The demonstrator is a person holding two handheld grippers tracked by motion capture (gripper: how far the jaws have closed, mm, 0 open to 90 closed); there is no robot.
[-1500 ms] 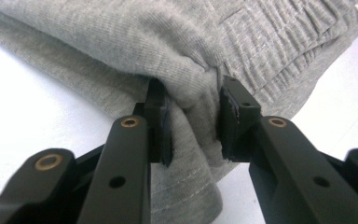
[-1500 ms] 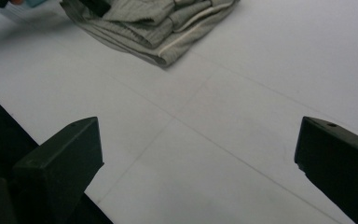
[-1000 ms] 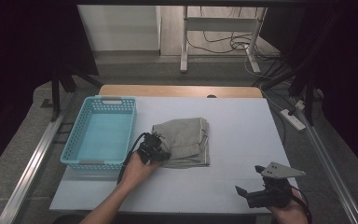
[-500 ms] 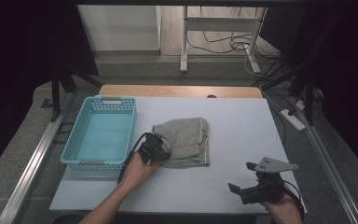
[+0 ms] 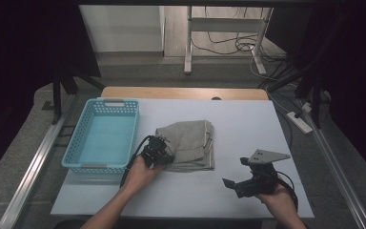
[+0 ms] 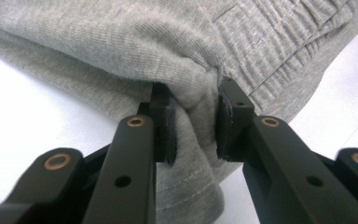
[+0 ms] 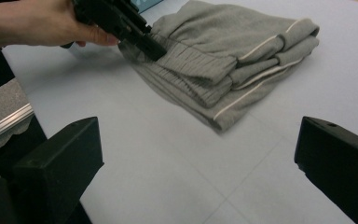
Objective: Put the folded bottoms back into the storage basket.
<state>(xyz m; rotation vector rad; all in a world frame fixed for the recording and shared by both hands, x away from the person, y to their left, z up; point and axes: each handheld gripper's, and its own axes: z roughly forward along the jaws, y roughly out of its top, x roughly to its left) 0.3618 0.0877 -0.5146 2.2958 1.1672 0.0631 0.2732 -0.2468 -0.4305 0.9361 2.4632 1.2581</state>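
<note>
- Right now the folded grey garment lies near the middle of the white table, just right of the turquoise basket and apart from it.
- At the garment's near left corner sits the left gripper, held in the person's left hand; in the left gripper view its two black jaws are clenched on a bunched fold of the cloth, the fabric puckering between the pads. The jaws have just been closing, with the cloth between them.
- Well apart from the garment, toward the near right of the table, the right gripper hovers in the person's right hand; its jaws stand wide, nothing between them, and its own view looks across bare table at the garment and the left gripper biting its edge.
- Soft ribbed knit makes up the garment, with a gathered waistband, thin pale piping along the seams and several stacked layers.
- Rectangular and plastic, the basket has perforated lattice walls and handle slots.
- Matte and smooth, the tabletop shows a wooden strip at its far edge.
- Around the table the floor is grey; cables and a white power strip lie to the right, and a metal stand is behind.
</note>
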